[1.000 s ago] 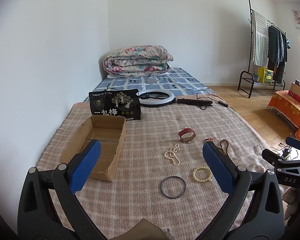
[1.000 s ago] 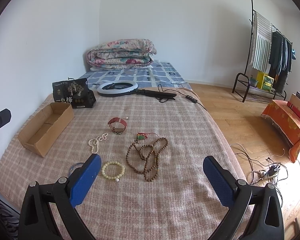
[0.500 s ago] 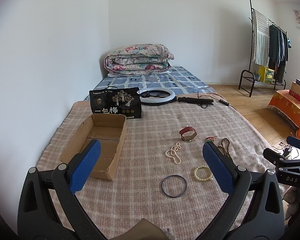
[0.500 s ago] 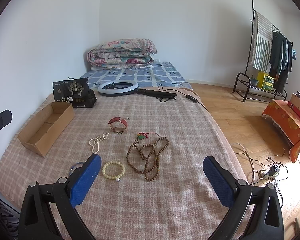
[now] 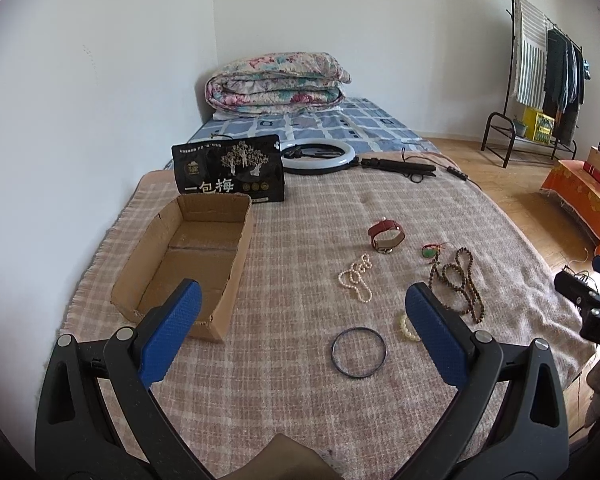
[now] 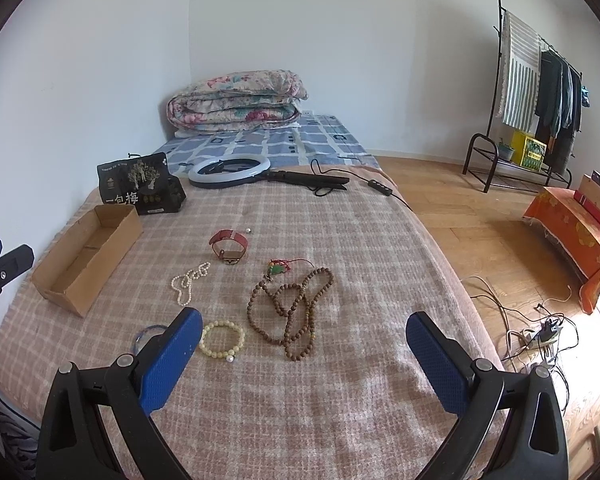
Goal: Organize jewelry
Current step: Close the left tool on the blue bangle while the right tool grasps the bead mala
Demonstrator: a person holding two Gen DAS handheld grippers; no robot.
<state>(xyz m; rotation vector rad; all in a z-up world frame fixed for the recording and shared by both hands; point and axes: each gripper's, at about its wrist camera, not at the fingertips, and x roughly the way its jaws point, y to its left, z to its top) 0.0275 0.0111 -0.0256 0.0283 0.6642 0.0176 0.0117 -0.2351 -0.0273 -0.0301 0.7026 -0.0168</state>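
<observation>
The dark bangle [image 5: 359, 352] lies whole near the blanket's [image 5: 300, 248] front edge in the left view — half-hidden in the right, which alone shows the cream bracelet [image 6: 221, 338] entire — between wide-spread left gripper [image 5: 300, 334] and right gripper [image 6: 302, 344].

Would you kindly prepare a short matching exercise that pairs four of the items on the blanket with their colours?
Items:
1. watch strap
2. thin bangle
3. long bead string
4. cardboard box

Colours:
A. brown wooden
B. tan
C. red
D. dark blue

Pairs: 1-C, 2-D, 3-A, 4-B
</observation>
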